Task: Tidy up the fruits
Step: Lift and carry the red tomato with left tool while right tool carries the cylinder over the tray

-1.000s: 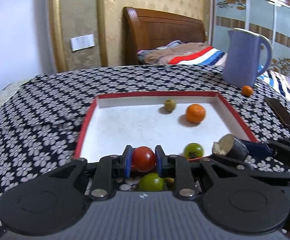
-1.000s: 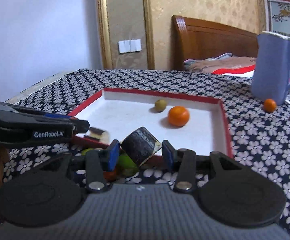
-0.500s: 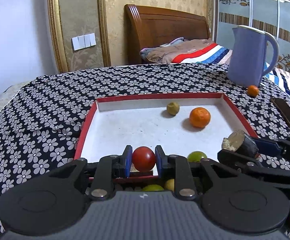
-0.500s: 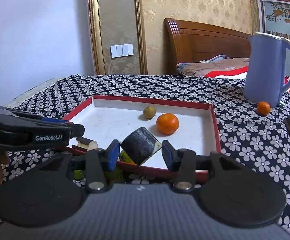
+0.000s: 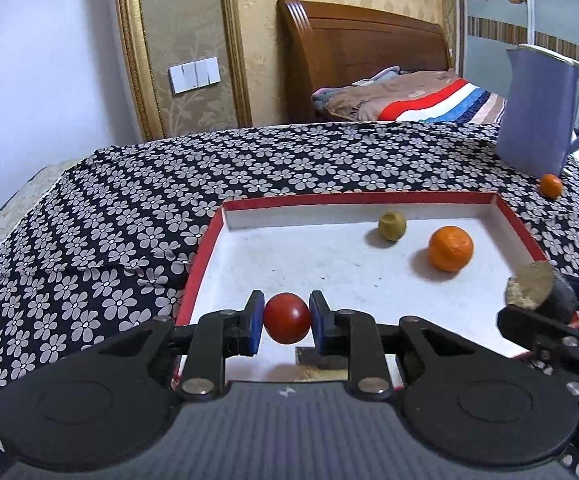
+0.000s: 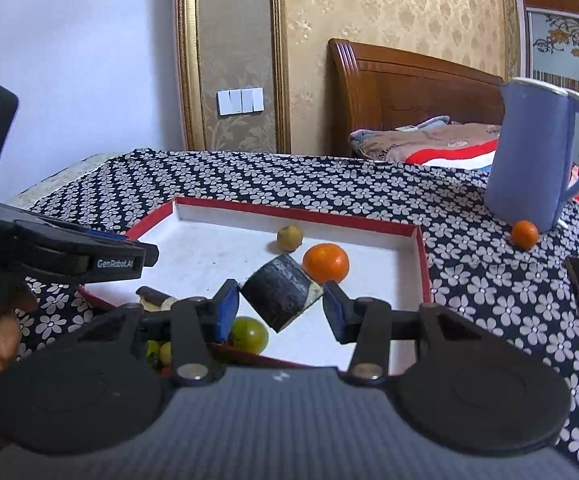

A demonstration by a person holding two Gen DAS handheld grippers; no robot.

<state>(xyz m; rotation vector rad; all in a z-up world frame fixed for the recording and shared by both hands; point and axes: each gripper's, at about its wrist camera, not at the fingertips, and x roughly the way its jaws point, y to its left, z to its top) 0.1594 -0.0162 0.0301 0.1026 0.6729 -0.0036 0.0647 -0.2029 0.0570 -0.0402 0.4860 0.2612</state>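
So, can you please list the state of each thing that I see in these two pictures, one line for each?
Left gripper: shut on the round red tomato.
Right gripper: shut on the dark cut cylinder chunk.
Red-rimmed white tray: holds a large orange tangerine and a small olive-green fruit.
Blue plastic jug: upright on the flowered cloth.
Small orange fruit: outside the tray, beside the jug.

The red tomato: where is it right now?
Left wrist view, centre: the red tomato is clamped in the left gripper, above the near-left part of the red-rimmed tray.
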